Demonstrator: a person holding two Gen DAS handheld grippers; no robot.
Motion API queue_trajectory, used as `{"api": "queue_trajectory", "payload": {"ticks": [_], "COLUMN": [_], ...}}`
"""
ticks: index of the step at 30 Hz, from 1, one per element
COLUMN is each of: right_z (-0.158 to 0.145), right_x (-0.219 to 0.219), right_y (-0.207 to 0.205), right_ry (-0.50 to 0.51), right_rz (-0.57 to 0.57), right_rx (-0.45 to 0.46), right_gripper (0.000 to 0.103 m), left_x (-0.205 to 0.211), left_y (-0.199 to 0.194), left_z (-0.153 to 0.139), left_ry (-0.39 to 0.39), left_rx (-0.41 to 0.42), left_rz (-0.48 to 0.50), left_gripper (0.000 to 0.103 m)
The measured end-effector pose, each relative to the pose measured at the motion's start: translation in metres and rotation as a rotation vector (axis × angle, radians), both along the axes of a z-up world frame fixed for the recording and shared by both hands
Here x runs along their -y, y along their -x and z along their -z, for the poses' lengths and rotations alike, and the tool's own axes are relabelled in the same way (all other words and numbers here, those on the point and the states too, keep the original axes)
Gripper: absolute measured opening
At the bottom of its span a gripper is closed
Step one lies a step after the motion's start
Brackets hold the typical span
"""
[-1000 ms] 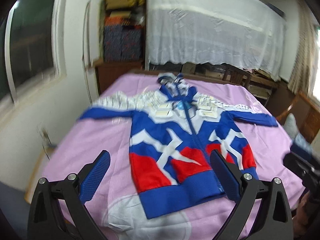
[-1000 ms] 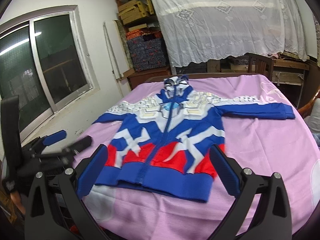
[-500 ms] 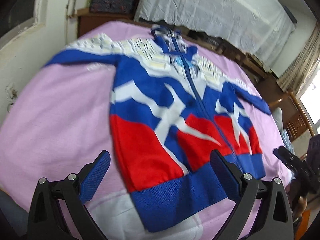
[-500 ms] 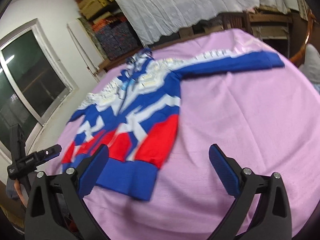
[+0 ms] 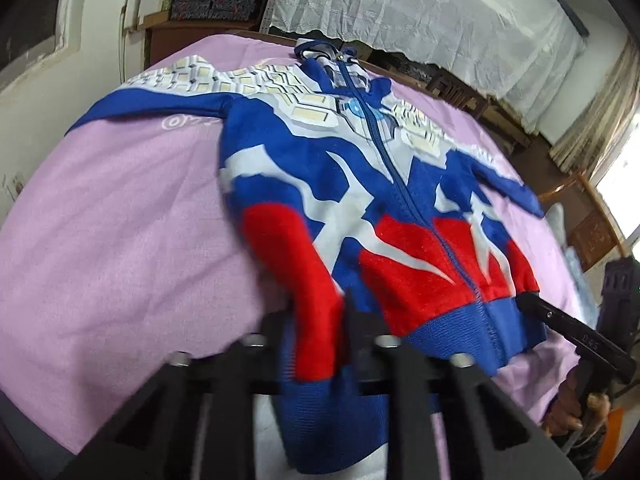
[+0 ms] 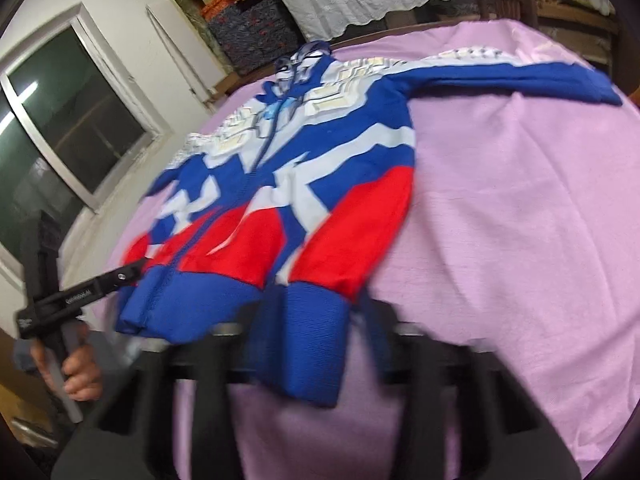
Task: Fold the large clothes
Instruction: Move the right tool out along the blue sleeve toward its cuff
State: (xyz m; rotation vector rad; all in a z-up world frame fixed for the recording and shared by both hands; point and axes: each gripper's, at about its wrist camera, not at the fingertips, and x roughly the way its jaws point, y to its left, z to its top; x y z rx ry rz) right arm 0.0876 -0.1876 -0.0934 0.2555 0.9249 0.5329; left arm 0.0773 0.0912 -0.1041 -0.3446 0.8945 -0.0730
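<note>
Grasping is the step in hand: your left gripper (image 5: 320, 320) has just clamped the hem of the jacket (image 5: 360, 200) spread flat on the pink cloth (image 5: 120, 220), your right gripper (image 6: 312, 320) has been closing on the opposite hem corner, so next lift both evenly toward the hood.

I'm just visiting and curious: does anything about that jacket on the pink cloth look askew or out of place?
Only the hem: the jacket lies flat and zipped, sleeves spread, but both bottom corners are bunched up where the left gripper and right gripper pinch them.
</note>
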Motion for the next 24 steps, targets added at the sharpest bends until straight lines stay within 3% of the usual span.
{"api": "queue_trajectory", "payload": {"ticks": [3, 8, 10, 12, 13, 15, 17, 21, 24], "right_z": [-0.012, -0.010, -0.002, -0.004, -0.009, -0.019, -0.033, -0.063, -0.071], "right_x": [0.011, 0.011, 0.009, 0.014, 0.019, 0.030, 0.040, 0.021, -0.007], "right_y": [0.006, 0.010, 0.009, 0.011, 0.012, 0.017, 0.012, -0.020, -0.061], "right_ry": [-0.050, 0.019, 0.047, 0.045, 0.052, 0.066, 0.067, 0.043, 0.034], "right_rz": [-0.005, -0.032, -0.027, -0.010, 0.009, 0.050, 0.085, 0.014, -0.040], "right_rx": [0.017, -0.011, -0.021, -0.014, 0.002, 0.049, 0.093, 0.167, 0.191], "right_gripper": [0.022, 0.022, 0.026, 0.037, 0.041, 0.050, 0.050, 0.050, 0.050], "left_x": [-0.004, 0.000, -0.005, -0.010, -0.012, -0.015, -0.013, 0.008, 0.023], "left_y": [0.009, 0.012, 0.013, 0.018, 0.021, 0.021, 0.009, -0.036, -0.076], "left_z": [-0.006, 0.003, -0.002, -0.012, -0.019, -0.032, -0.043, -0.062, -0.063], "left_ry": [-0.015, -0.055, -0.059, -0.110, -0.146, -0.199, -0.224, -0.280, -0.268], "left_rx": [0.006, -0.024, -0.027, -0.001, 0.025, 0.066, 0.080, 0.121, 0.119], "left_rz": [0.013, 0.010, -0.010, -0.060, -0.090, -0.122, -0.106, -0.042, 0.016], "left_gripper": [0.012, 0.016, 0.030, 0.071, 0.076, 0.079, 0.079, 0.082, 0.087]}}
